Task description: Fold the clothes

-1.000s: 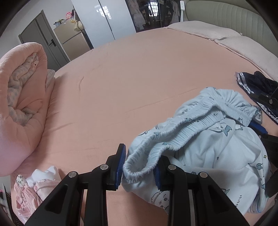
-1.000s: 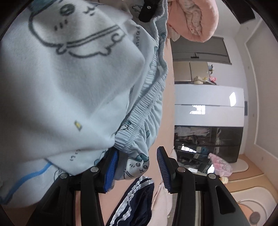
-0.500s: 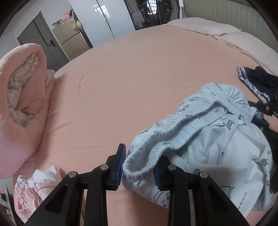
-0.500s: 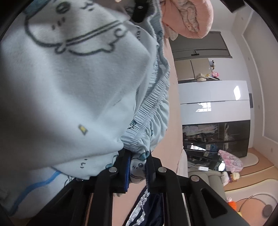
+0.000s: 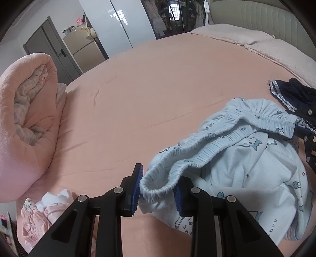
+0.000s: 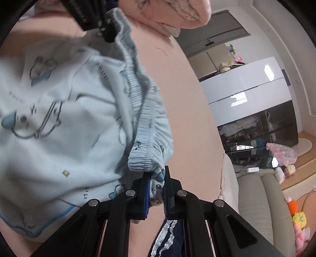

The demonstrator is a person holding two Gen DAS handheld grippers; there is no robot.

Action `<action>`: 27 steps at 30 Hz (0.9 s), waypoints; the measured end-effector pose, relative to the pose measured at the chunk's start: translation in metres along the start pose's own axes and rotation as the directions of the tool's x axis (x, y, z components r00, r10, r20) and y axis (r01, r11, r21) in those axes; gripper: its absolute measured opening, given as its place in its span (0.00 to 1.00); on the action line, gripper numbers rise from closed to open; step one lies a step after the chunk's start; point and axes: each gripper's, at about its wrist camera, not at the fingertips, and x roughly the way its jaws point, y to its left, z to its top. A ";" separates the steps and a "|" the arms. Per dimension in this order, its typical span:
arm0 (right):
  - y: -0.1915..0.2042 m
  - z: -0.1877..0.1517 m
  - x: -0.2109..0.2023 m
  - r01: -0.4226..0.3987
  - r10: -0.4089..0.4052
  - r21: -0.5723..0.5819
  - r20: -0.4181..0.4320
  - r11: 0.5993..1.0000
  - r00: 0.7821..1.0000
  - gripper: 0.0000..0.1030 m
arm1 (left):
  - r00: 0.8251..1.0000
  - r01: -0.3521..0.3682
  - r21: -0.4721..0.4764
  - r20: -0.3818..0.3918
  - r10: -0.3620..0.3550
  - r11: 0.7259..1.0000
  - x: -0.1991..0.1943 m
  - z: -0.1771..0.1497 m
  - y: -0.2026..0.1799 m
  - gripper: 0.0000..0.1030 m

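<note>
Light blue printed pants (image 5: 246, 158) lie bunched on the pink bed sheet (image 5: 158, 89). My left gripper (image 5: 158, 189) is shut on one end of their elastic waistband, low at the near edge. In the right wrist view my right gripper (image 6: 156, 189) pinches the other end of the waistband (image 6: 148, 156); its jaws are closing tight with the cloth pressed between the blue pads. The pants (image 6: 59, 118) hang off to the left there. The right gripper's black frame (image 5: 308, 128) shows at the right edge of the left wrist view, and the left gripper (image 6: 92, 17) at the top of the right wrist view.
A rolled pink quilt (image 5: 25, 118) fills the left side. A navy garment with white stripes (image 5: 292, 94) lies just beyond the pants. Small pink and white clothes (image 5: 45, 209) sit near the left corner. Pale pillows (image 5: 256, 43) line the headboard.
My right gripper closed on the waistband, rolled and rose, lifting that end of the pants. The left gripper kept its hold and stayed put.
</note>
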 end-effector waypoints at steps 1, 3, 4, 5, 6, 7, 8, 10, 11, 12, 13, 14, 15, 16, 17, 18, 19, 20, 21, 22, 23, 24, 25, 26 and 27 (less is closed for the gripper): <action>-0.002 0.001 -0.002 0.004 -0.004 0.007 -0.002 1.000 1.000 0.07 | 1.000 0.001 -0.004 0.002 -0.001 1.000 -0.002 -0.001 0.001 0.25; -0.007 0.002 -0.006 0.012 -0.012 0.022 0.000 1.000 1.000 0.07 | 1.000 0.000 -0.012 0.008 0.001 1.000 -0.007 -0.001 0.003 0.25; -0.010 0.003 -0.009 0.014 -0.014 0.030 0.000 0.999 1.000 0.07 | 1.000 -0.002 -0.015 0.011 0.002 1.000 -0.009 -0.002 0.005 0.25; -0.014 0.005 -0.011 0.018 -0.018 0.036 0.000 0.999 1.000 0.07 | 1.000 -0.004 -0.019 0.015 0.005 1.000 -0.012 -0.002 0.007 0.25; -0.020 0.006 -0.010 0.024 -0.024 0.038 0.002 0.999 1.000 0.07 | 1.000 -0.007 -0.023 0.019 0.008 1.000 -0.014 -0.002 0.009 0.25; -0.023 0.007 -0.012 0.030 -0.030 0.042 0.000 0.999 1.000 0.07 | 1.000 -0.005 -0.027 0.023 0.006 1.000 -0.017 -0.001 0.011 0.25; -0.025 0.007 -0.014 0.036 -0.036 0.045 -0.001 0.998 0.999 0.07 | 1.000 -0.005 -0.033 0.028 0.006 0.999 -0.020 -0.001 0.012 0.25; -0.030 0.008 -0.019 0.048 -0.048 0.053 -0.003 0.997 0.999 0.07 | 0.999 -0.005 -0.046 0.039 0.007 0.999 -0.027 0.000 0.016 0.25; -0.033 0.009 -0.022 0.056 -0.056 0.061 -0.004 0.997 0.998 0.07 | 0.999 -0.002 -0.051 0.044 0.005 0.999 -0.030 0.000 0.017 0.25; -0.036 0.010 -0.026 0.064 -0.064 0.070 -0.004 0.996 0.998 0.07 | 0.999 -0.004 -0.056 0.050 0.007 0.998 -0.034 0.000 0.018 0.25; -0.039 0.011 -0.029 0.072 -0.072 0.079 -0.005 0.994 0.997 0.07 | 0.998 -0.005 -0.061 0.056 0.009 0.998 -0.038 0.000 0.018 0.25; -0.043 0.013 -0.034 0.080 -0.080 0.092 -0.004 0.993 0.997 0.07 | 0.998 -0.007 -0.066 0.063 0.011 0.998 -0.043 0.001 0.019 0.25; -0.047 0.014 -0.037 0.083 -0.083 0.102 -0.002 0.991 0.997 0.07 | 0.997 -0.008 -0.070 0.073 0.013 0.998 -0.047 0.001 0.021 0.25; -0.051 0.016 -0.041 0.090 -0.091 0.117 0.000 0.989 0.996 0.07 | 0.997 -0.010 -0.072 0.079 0.015 0.997 -0.052 0.001 0.021 0.25; -0.055 0.018 -0.045 0.097 -0.098 0.130 0.002 0.987 0.995 0.07 | 0.996 -0.011 -0.075 0.086 0.018 0.997 -0.056 0.002 0.022 0.25; -0.058 0.019 -0.049 0.103 -0.104 0.140 0.001 0.985 0.995 0.07 | 0.995 -0.012 -0.078 0.093 0.020 0.997 -0.060 0.002 0.023 0.25; -0.061 0.020 -0.052 0.110 -0.111 0.150 0.000 0.983 0.994 0.07 | 0.995 -0.014 -0.081 0.101 0.022 0.997 -0.065 0.002 0.023 0.25; -0.065 0.022 -0.057 0.117 -0.119 0.161 0.003 0.980 0.993 0.07 | 0.994 -0.017 -0.084 0.109 0.026 0.996 -0.069 0.002 0.026 0.25; -0.067 0.024 -0.060 0.121 -0.123 0.168 0.002 0.978 0.992 0.07 | 0.993 -0.016 -0.086 0.116 0.026 0.996 -0.073 0.003 0.027 0.25; -0.069 0.025 -0.063 0.126 -0.128 0.175 0.002 0.977 0.992 0.07 | 0.992 -0.016 -0.090 0.124 0.027 0.996 -0.077 0.003 0.030 0.25; -0.071 0.026 -0.067 0.135 -0.138 0.182 0.002 0.974 0.990 0.07 | 0.991 -0.015 -0.094 0.132 0.028 0.995 -0.081 0.004 0.033 0.25; -0.072 0.027 -0.070 0.144 -0.146 0.188 0.000 0.972 0.989 0.07 | 0.990 -0.016 -0.099 0.141 0.030 0.995 -0.086 0.004 0.035 0.25; -0.073 0.028 -0.072 0.148 -0.149 0.192 -0.005 0.970 0.989 0.07 | 0.988 -0.014 -0.101 0.150 0.030 0.995 -0.091 0.005 0.036 0.25; -0.075 0.029 -0.074 0.152 -0.153 0.197 -0.010 0.968 0.988 0.07 | 0.987 -0.013 -0.102 0.158 0.029 0.995 -0.095 0.006 0.037 0.25; -0.077 0.030 -0.076 0.156 -0.157 0.207 -0.012 0.966 0.987 0.07 | 0.986 -0.012 -0.103 0.166 0.029 0.995 -0.100 0.007 0.038 0.25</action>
